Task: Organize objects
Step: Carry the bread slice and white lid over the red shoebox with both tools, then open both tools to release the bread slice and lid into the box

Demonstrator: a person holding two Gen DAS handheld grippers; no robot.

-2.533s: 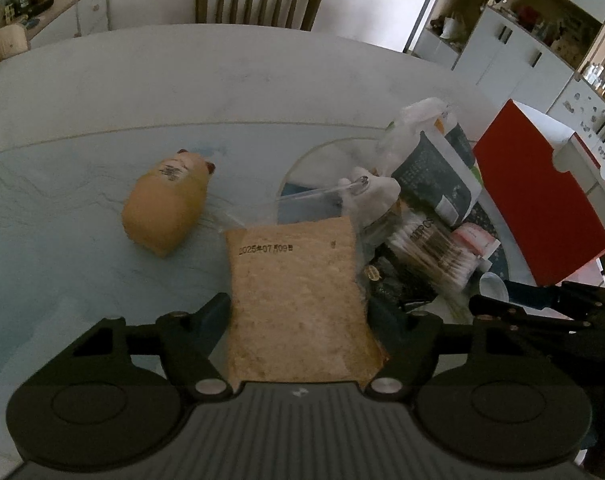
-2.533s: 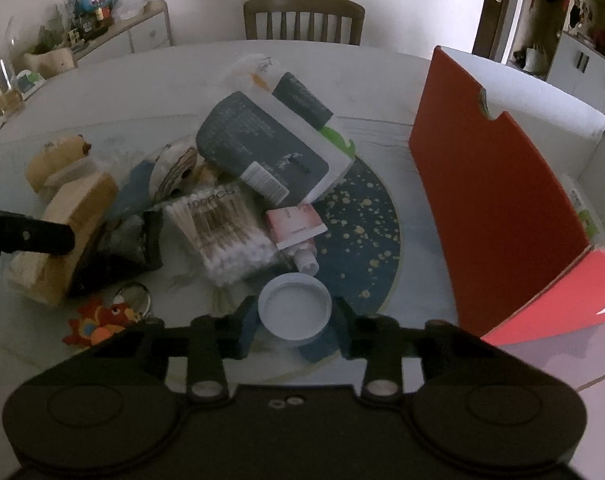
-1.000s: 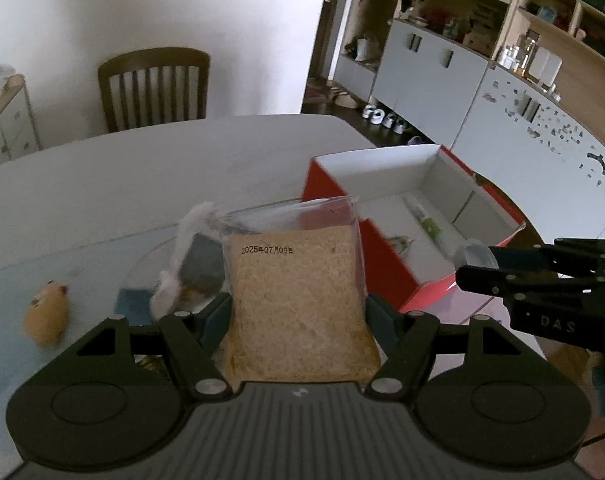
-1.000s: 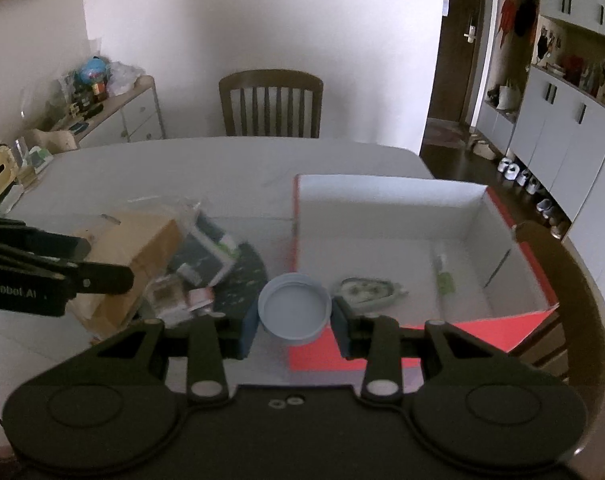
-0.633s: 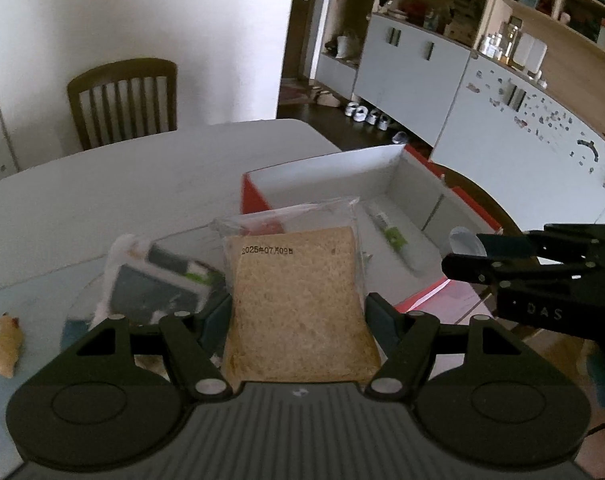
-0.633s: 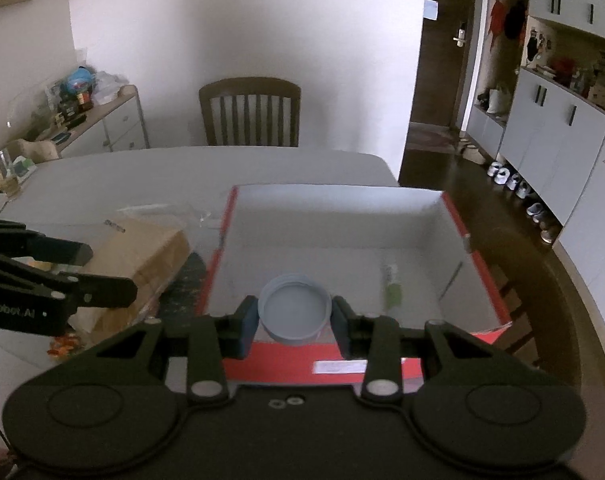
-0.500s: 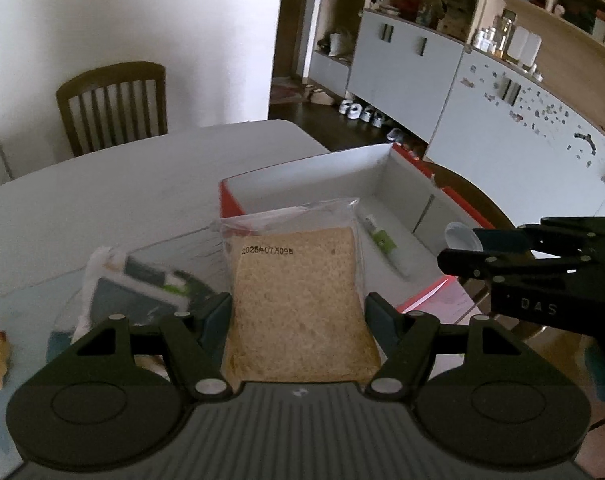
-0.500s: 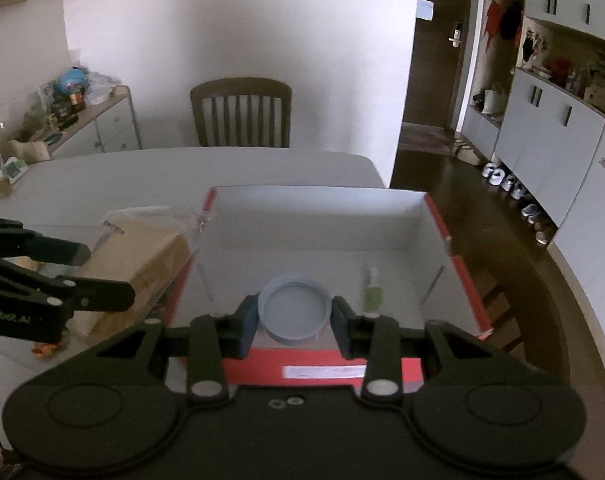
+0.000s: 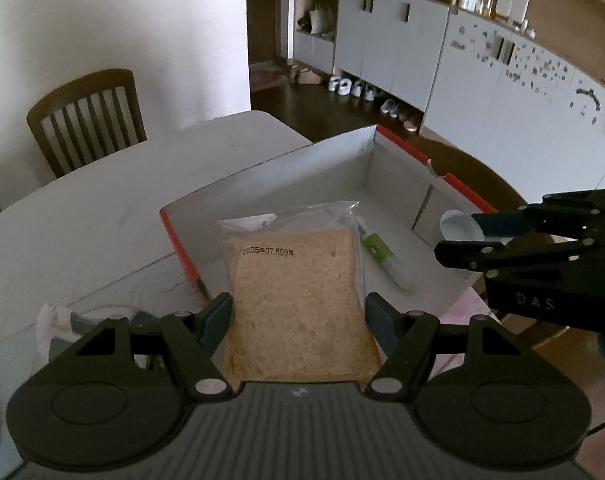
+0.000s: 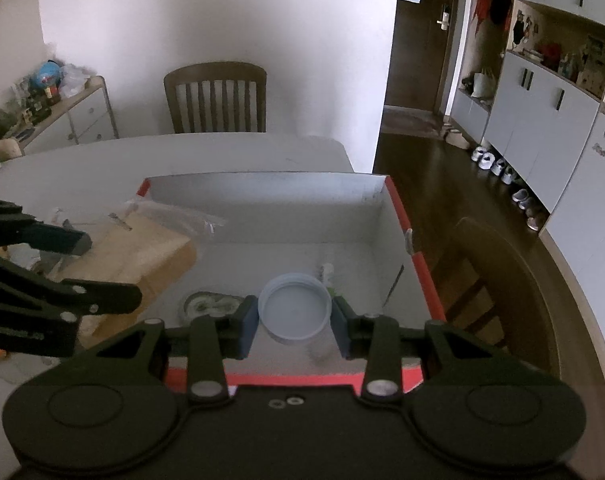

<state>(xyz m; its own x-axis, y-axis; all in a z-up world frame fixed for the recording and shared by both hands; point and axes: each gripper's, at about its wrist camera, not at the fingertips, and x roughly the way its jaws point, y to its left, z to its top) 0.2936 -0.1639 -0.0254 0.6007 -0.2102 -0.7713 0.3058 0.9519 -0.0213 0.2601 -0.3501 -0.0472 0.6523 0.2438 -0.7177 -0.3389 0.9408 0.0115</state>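
Note:
My left gripper [image 9: 298, 320] is shut on a bagged slice of bread [image 9: 298, 292] in clear plastic with a printed date. It holds it above the left edge of an open red box [image 9: 330, 172] with a grey inside. My right gripper [image 10: 295, 322] is shut on a round white lid [image 10: 295, 311], held over the box [image 10: 262, 200]. The bread also shows at the left of the right wrist view [image 10: 142, 256]. The right gripper with the lid [image 9: 460, 226] shows at the right of the left wrist view. In the box lie a green-capped tube [image 9: 382, 256] and a small flat packet [image 10: 208, 306].
The box stands at the right end of a pale table [image 9: 102, 216]. Packets [image 9: 62, 320] lie on the table at lower left. Wooden chairs stand at the far side [image 10: 216, 96] and by the box [image 10: 498, 280]. Cabinets [image 9: 502, 92] line the right wall.
Both grippers have swung from the pile of objects on the table over to the red box, keeping the bread and the lid. In the last half second they came closer over the box.

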